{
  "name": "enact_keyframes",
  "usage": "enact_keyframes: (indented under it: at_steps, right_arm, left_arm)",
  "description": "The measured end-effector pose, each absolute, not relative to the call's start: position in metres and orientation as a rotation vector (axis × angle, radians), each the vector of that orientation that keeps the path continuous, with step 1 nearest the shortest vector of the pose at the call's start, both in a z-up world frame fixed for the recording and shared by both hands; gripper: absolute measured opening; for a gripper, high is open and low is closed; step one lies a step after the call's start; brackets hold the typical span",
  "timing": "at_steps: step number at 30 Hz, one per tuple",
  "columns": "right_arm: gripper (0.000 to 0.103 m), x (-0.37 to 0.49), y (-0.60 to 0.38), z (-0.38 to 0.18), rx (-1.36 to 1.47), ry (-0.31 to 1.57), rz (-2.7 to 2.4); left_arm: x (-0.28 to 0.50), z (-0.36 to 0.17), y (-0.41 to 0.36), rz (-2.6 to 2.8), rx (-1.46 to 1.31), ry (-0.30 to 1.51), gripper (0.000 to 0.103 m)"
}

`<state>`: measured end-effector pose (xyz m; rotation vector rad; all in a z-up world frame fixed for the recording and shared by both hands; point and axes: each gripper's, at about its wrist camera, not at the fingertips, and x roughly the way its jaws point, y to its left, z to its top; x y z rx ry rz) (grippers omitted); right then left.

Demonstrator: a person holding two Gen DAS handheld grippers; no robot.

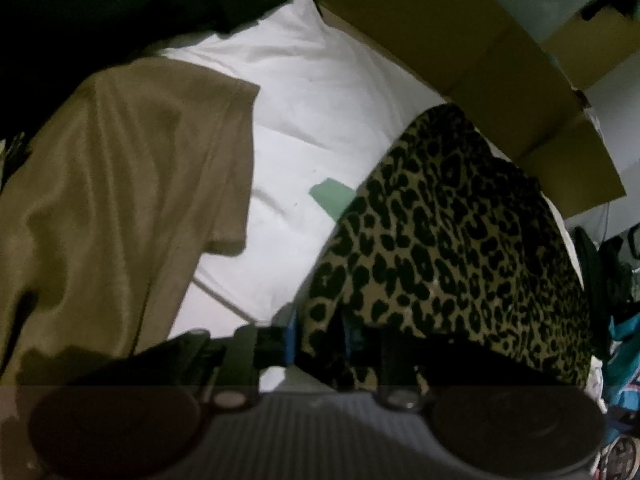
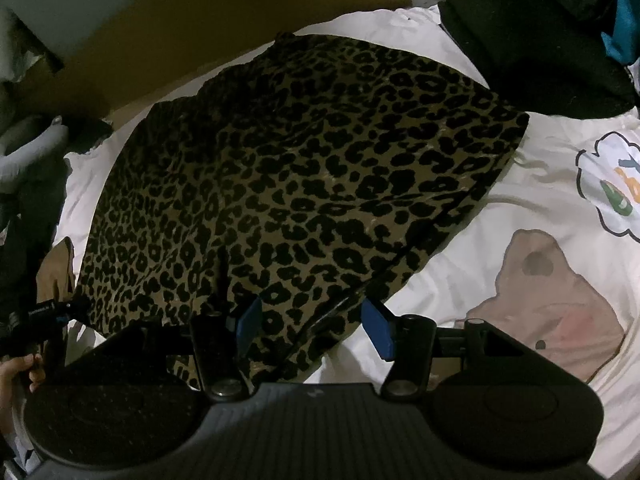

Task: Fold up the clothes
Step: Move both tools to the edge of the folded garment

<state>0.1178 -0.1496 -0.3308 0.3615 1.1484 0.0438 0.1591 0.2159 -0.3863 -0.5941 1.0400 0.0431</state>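
Note:
A leopard-print garment (image 2: 288,168) lies spread on the white bed cover (image 2: 500,224). It also shows in the left wrist view (image 1: 452,240), at the right. My right gripper (image 2: 314,330) is open, its blue pads (image 2: 378,330) on either side of the garment's near corner. My left gripper (image 1: 318,334) is at the garment's other near corner; cloth lies between its dark fingers, and the jaws look closed on it. A tan garment (image 1: 120,200) lies at the left in the left wrist view.
Brown cardboard boxes (image 1: 460,40) stand along the far side of the bed. A black garment (image 2: 532,52) lies at the back right. The bed cover has a cartoon print (image 2: 552,304). Clutter (image 1: 616,280) sits off the bed's right edge.

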Motion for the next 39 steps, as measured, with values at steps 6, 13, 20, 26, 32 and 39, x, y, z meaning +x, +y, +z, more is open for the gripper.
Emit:
enact_keyframes:
  at_steps: [6, 13, 20, 26, 32, 39]
  right_arm:
    - [0.062, 0.118, -0.141, -0.33, 0.346, 1.15, 0.062]
    - [0.062, 0.117, -0.133, -0.332, 0.335, 1.153, 0.075]
    - [0.062, 0.117, -0.123, -0.325, 0.321, 1.11, 0.105]
    - [0.062, 0.129, -0.101, -0.312, 0.311, 1.057, 0.182]
    - [0.062, 0.139, -0.062, -0.298, 0.237, 1.016, 0.338]
    - [0.062, 0.144, -0.019, -0.289, 0.181, 0.972, 0.47]
  left_arm:
    - [0.158, -0.386, 0.217, 0.041, -0.589, 1.044, 0.02]
    - [0.151, -0.374, 0.22, -0.002, -0.609, 1.036, 0.004]
    - [0.152, -0.339, 0.212, -0.056, -0.565, 1.023, 0.003]
    - [0.162, -0.31, 0.191, -0.118, -0.596, 1.018, 0.003]
    - [0.175, -0.288, 0.162, -0.227, -0.623, 1.03, 0.003]
    - [0.19, -0.278, 0.128, -0.313, -0.606, 1.055, 0.003]
